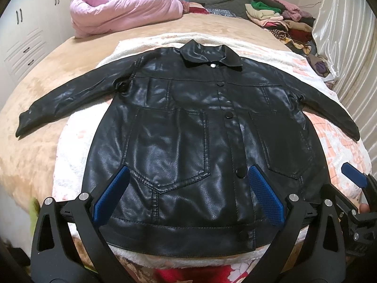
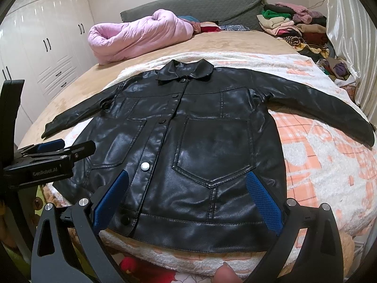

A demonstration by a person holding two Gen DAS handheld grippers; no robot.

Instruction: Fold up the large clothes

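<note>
The black leather jacket point(image 1: 188, 127) lies flat and front-up on a white-and-orange blanket point(image 2: 325, 160) spread over the bed point(image 1: 59, 75), buttoned, with its collar toward the headboard and its hem toward you. Its long axis runs straight away from both grippers; the two sleeves stretch out sideways, one to each edge of the bed. Your left gripper point(image 1: 186, 195) hovers over the hem on the left half of the jacket, its blue-padded fingers point(image 1: 110, 195) spread wide and holding nothing. Your right gripper point(image 2: 186, 200) hangs over the right half in the same way, fingers point(image 2: 264, 202) apart and empty, framing the lower chest pocket. Neither seems to touch the leather, though the views cannot settle that. Each sleeve lies out to the side of its own gripper, so the left sleeve point(image 1: 70, 101) is nearer your left hand and the right sleeve point(image 2: 318, 103) nearer your right; folding has not begun, and a sleeve brought in across the body looks like the likely opening move. Beyond the jacket sit a rolled pink quilt point(image 1: 122, 9) and a heap of clothes point(image 2: 294, 26) by the headboard.
</note>
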